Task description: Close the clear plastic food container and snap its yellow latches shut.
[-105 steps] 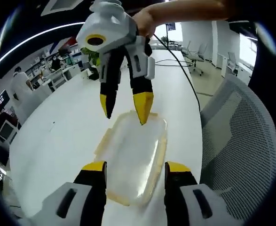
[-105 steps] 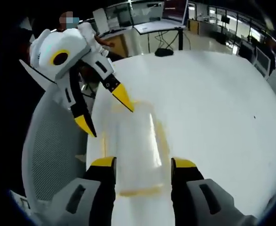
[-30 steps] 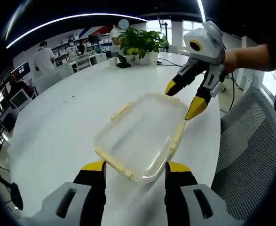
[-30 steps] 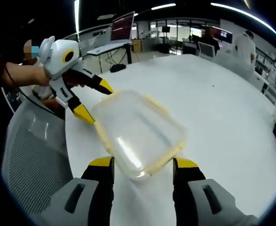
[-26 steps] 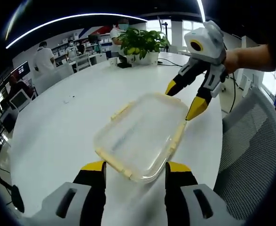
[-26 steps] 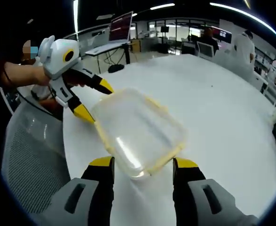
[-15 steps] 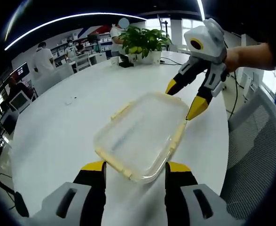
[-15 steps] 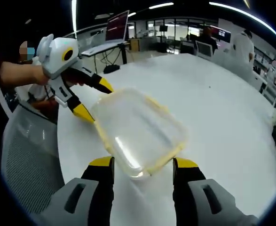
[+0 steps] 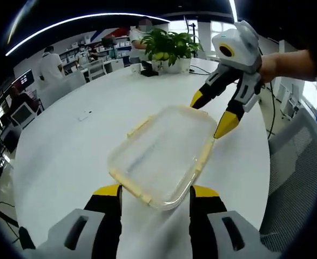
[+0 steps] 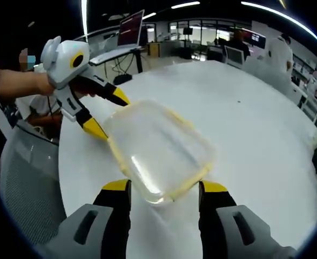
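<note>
In the left gripper view, your left gripper (image 9: 155, 190) is standing released, its two yellow-tipped black jaws spread on either side of the near corner of the clear rectangular plastic food container (image 9: 161, 155). That container is lying on the round white table (image 9: 72, 151) with its clear lid seated on top. A yellow latch (image 9: 139, 125) is running along its left long edge and another yellow latch (image 9: 203, 155) along its right long edge; whether either is snapped down is hard to judge from this angle. Further right, your right gripper (image 9: 210, 115) is coming in from the upper right, held in a bare hand (image 9: 268, 66), its jaws parted and straddling the far right corner of the container, with one yellow tip beside the far edge and the other at the right edge. Behind it, a leafy green potted plant (image 9: 168, 47) is sitting at the far side of the table, and a grey mesh chair back (image 9: 296, 178) is standing at the right.

In the right gripper view, your left gripper (image 10: 107, 113) is reaching in from the left with jaws apart around the container's (image 10: 158, 151) far left corner, its lower tip touching or nearly touching the rim. Your right gripper (image 10: 163, 190) is also unclenched, its jaws flanking the container's near corner without gripping it.
</note>
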Demonstrator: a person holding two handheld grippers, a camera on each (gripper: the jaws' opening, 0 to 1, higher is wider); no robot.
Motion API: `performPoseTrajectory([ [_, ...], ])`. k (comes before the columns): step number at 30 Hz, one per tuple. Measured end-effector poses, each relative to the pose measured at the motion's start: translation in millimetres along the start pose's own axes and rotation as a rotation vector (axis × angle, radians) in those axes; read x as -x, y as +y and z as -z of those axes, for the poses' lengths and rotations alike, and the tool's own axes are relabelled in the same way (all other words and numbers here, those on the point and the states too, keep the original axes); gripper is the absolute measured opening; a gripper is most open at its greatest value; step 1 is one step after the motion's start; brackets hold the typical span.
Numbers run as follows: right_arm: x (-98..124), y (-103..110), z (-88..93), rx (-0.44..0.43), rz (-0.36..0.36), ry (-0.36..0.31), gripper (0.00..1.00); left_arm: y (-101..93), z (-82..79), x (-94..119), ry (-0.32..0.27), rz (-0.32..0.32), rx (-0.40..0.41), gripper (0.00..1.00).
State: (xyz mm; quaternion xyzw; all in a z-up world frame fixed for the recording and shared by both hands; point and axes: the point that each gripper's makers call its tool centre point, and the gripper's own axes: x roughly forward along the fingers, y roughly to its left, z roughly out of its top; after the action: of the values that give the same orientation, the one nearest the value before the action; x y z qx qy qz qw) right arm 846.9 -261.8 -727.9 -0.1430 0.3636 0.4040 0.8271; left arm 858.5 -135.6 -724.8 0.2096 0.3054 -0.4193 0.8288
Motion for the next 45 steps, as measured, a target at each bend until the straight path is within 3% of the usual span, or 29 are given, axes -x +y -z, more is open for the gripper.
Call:
performPoseTrajectory([
  [15, 3, -1, -0.5, -0.025, 0.009, -0.01, 0.5, 3.2, -0.4, 3, -0.009, -0.006, 0.044, 0.46],
  [30, 31, 16, 8.0, -0.026, 0.057, -0.083, 0.63, -11.6, -0.6, 41, -0.112, -0.036, 0.132, 0.62],
  [45, 72, 31, 23.3, -0.036, 0.139, -0.193, 0.79, -41.2, 8.9, 79, -0.159, -0.053, 0.126, 0.78],
])
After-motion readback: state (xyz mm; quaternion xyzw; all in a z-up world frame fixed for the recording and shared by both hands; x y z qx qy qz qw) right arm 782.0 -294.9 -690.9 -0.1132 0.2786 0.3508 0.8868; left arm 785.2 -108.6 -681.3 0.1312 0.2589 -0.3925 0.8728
